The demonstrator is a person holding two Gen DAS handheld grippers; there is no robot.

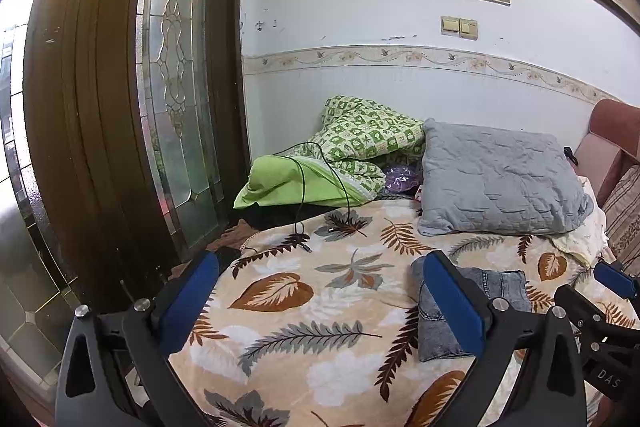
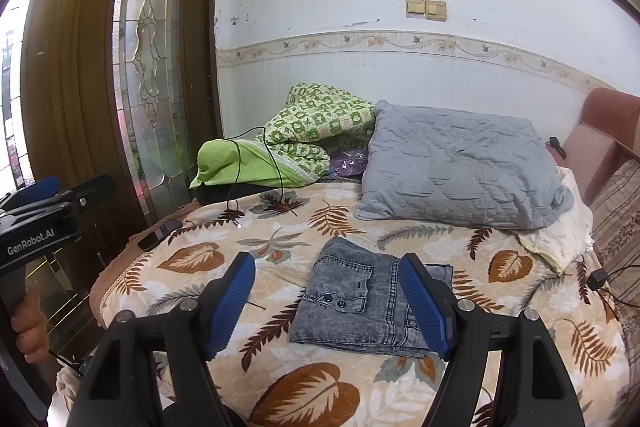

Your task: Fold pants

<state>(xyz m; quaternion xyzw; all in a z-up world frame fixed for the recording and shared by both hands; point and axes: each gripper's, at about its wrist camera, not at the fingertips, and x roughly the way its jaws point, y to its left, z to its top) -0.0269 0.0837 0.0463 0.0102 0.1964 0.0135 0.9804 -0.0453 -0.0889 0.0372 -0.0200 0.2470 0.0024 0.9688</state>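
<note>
While both grippers hover empty above the bed, the left gripper (image 1: 320,303) with jaws spread wide and the right gripper (image 2: 330,301) likewise open, one pair of grey denim pants (image 2: 360,303) lies folded in a compact stack on the leaf-print blanket (image 2: 320,391) — near, right of centre. A careless nudge could undo its layers. One black cable (image 2: 256,167) trails far left; one grey pillow (image 2: 460,167) sits far right.
</note>
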